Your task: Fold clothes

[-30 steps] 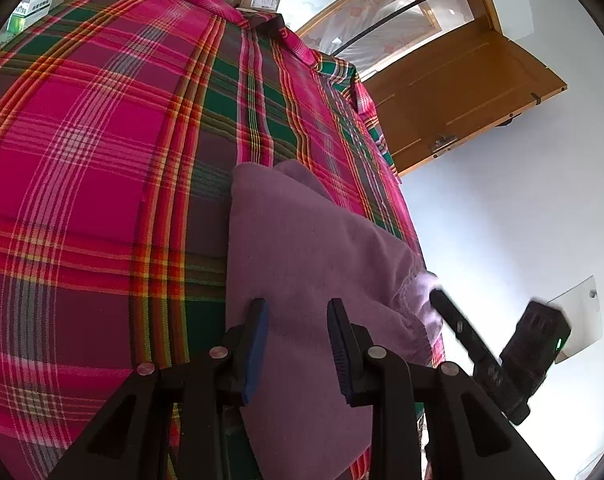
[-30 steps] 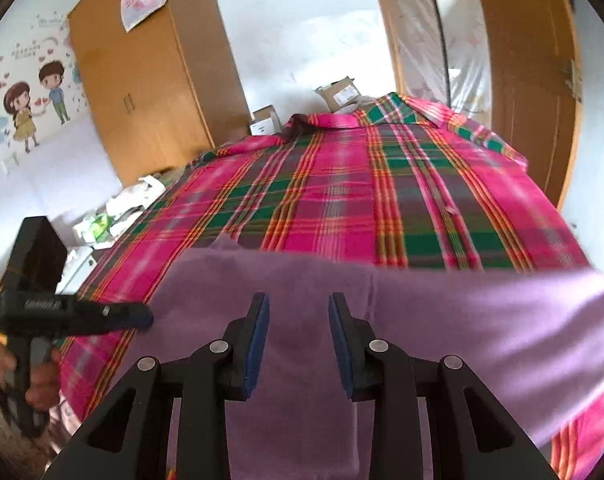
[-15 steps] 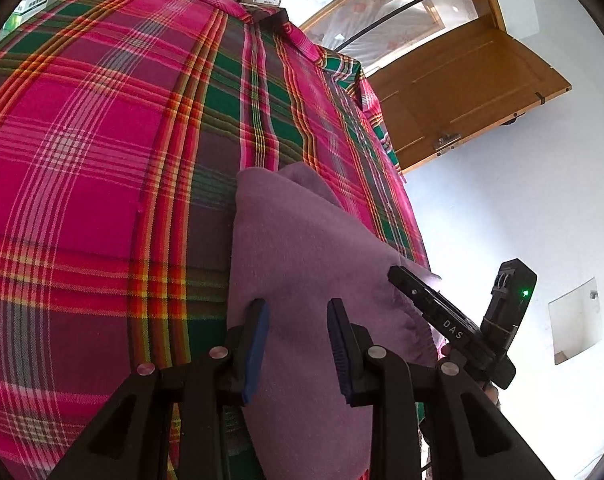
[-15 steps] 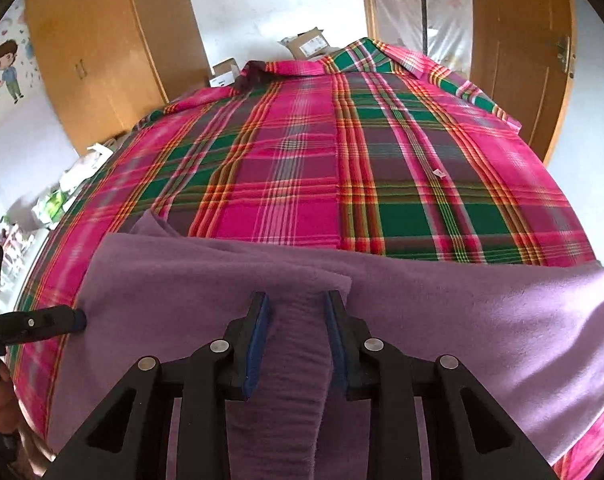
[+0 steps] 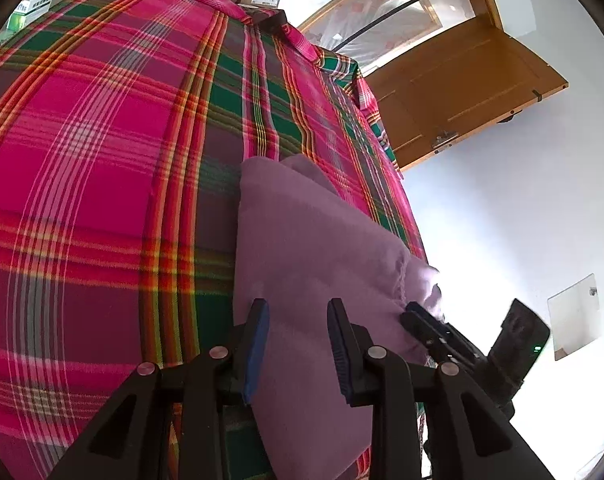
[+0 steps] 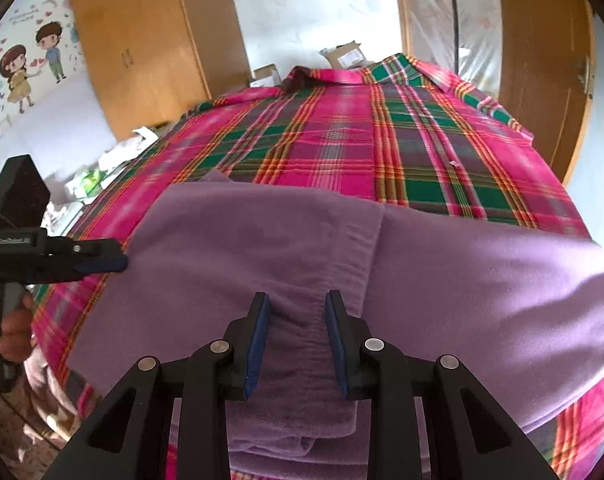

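Note:
A purple garment (image 6: 481, 280) lies across the near end of a bed covered by a pink and green plaid sheet (image 6: 341, 140). A folded-over top layer covers its left half. My right gripper (image 6: 296, 336) is open, its fingers standing either side of a wrinkled strip of that layer. In the left wrist view the purple garment (image 5: 309, 240) runs away from me, and my left gripper (image 5: 298, 340) is open just above its near edge. The right gripper (image 5: 411, 312) touches the cloth's far edge there. The left gripper (image 6: 120, 260) sits at the cloth's left edge.
A wooden wardrobe (image 6: 150, 40) stands at the back left and a wooden door (image 6: 541, 60) at the right. Cardboard boxes (image 6: 341, 54) sit past the head of the bed. Bags and clutter (image 6: 90, 176) lie left of the bed. A hand (image 6: 12, 336) holds the left gripper.
The right gripper brought a layer of purple cloth over the garment's left half, where it now lies flat. The left gripper has barely moved.

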The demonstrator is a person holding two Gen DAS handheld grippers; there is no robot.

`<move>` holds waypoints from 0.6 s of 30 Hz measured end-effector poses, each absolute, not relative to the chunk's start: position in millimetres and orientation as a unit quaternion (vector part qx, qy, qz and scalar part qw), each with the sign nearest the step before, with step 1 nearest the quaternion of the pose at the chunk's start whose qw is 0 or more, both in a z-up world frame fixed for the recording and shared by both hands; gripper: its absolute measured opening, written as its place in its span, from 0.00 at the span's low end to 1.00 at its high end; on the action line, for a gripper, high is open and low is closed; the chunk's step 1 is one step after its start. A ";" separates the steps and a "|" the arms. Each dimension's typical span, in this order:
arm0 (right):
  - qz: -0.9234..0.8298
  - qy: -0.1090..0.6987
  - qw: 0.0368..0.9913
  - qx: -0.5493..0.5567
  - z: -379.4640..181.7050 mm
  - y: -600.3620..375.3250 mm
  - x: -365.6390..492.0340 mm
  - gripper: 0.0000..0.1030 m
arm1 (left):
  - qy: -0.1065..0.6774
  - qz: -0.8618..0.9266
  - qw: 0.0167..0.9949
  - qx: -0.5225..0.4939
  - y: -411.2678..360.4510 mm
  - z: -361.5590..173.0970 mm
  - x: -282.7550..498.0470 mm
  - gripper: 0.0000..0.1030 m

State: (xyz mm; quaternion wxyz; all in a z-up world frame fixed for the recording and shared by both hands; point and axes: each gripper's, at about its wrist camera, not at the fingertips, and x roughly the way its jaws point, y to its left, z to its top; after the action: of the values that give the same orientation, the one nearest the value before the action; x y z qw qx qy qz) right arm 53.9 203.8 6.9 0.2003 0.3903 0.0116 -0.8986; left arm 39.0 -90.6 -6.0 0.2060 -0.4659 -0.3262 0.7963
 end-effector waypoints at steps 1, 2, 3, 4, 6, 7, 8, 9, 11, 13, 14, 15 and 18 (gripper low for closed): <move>-0.901 0.014 0.198 0.387 5.7 203.1 54.4 0.29 | -0.324 0.797 0.207 -0.466 -91.0 -5.2 39.9 0.29; -0.901 0.018 0.194 0.387 5.5 201.9 54.7 0.29 | -0.323 0.797 0.207 -0.466 -91.0 -4.8 40.8 0.29; -0.901 0.018 0.191 0.388 6.9 201.4 55.0 0.29 | -0.322 0.797 0.207 -0.467 -91.0 -4.7 41.7 0.29; -0.902 0.019 0.189 0.388 9.4 201.1 56.1 0.29 | -0.323 0.797 0.207 -0.466 -91.5 -4.3 42.5 0.29; -0.905 0.019 0.195 0.378 16.8 201.5 64.1 0.29 | -0.326 0.797 0.207 -0.464 -92.9 -3.4 44.0 0.29; -0.906 0.018 0.198 0.374 19.7 201.7 68.8 0.29 | -0.327 0.797 0.207 -0.463 -93.6 -2.9 44.7 0.29; -0.906 0.017 0.200 0.372 20.7 201.7 72.3 0.30 | -0.329 0.797 0.206 -0.463 -92.8 -2.9 43.1 0.29; -0.905 0.017 0.197 0.376 16.8 201.3 73.0 0.30 | -0.330 0.797 0.206 -0.462 -92.6 -3.2 42.8 0.29; -0.904 0.016 0.192 0.381 9.6 200.6 74.4 0.30 | -0.332 0.796 0.207 -0.461 -93.8 -4.2 44.6 0.29; -0.908 0.020 0.186 0.375 6.2 199.5 76.7 0.30 | -0.334 0.796 0.207 -0.460 -95.1 -4.9 46.0 0.29; -0.909 0.024 0.183 0.374 7.6 197.8 77.3 0.30 | -0.333 0.796 0.206 -0.461 -95.5 -5.0 46.1 0.29; -0.910 0.028 0.181 0.371 9.7 196.5 78.5 0.30 | -0.333 0.796 0.205 -0.462 -96.0 -5.2 46.0 0.29; -0.916 0.027 0.185 0.356 20.9 194.1 86.5 0.30 | -0.334 0.797 0.204 -0.460 -98.6 -3.6 47.0 0.29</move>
State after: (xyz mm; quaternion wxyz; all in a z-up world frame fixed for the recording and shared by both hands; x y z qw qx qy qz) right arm 86.5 194.1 20.9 0.1850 0.3557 0.0269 -0.9157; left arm 47.0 -98.6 -3.6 0.2040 -0.4599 -0.3338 0.7971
